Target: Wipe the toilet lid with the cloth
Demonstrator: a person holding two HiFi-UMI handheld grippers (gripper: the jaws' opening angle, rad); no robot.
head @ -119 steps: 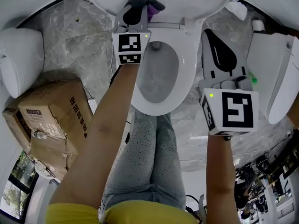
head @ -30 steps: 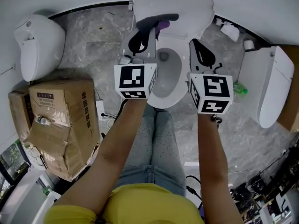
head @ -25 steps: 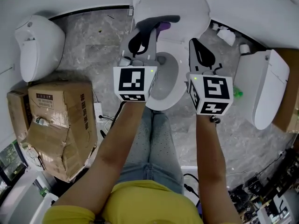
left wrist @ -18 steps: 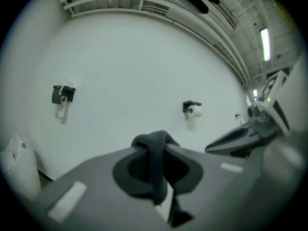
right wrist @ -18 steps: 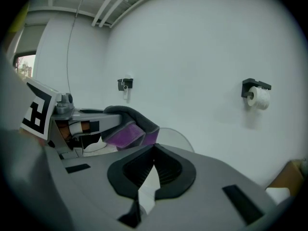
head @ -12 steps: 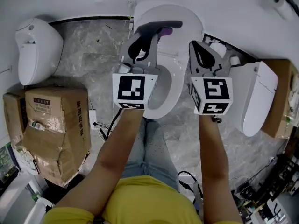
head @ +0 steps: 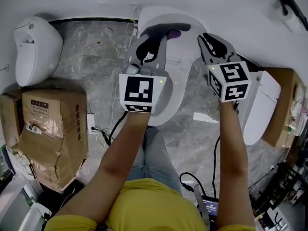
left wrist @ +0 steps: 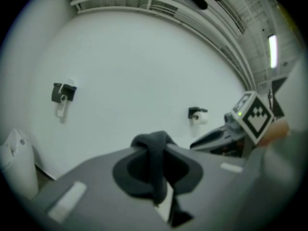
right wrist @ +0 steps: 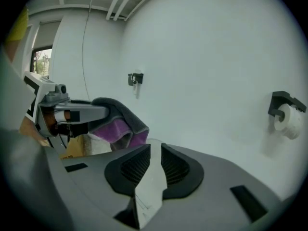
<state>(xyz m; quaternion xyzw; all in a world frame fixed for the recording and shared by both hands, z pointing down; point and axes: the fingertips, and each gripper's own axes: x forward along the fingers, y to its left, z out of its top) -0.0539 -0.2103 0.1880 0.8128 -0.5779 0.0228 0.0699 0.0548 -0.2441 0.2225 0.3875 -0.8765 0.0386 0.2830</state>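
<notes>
The cloth (head: 172, 32) was pinched in the left gripper (head: 163, 32) at upper centre, seemingly readied for the raised toilet lid (head: 192, 18). The right gripper (head: 206, 38) held nothing; its jaws had just been opening slightly, apparently unneeded.

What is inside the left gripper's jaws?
A folded cloth, grey outside and purple inside, pinched by the left gripper. The part squeezed between the jaws is covered, so the whole cloth cannot be seen.
</notes>
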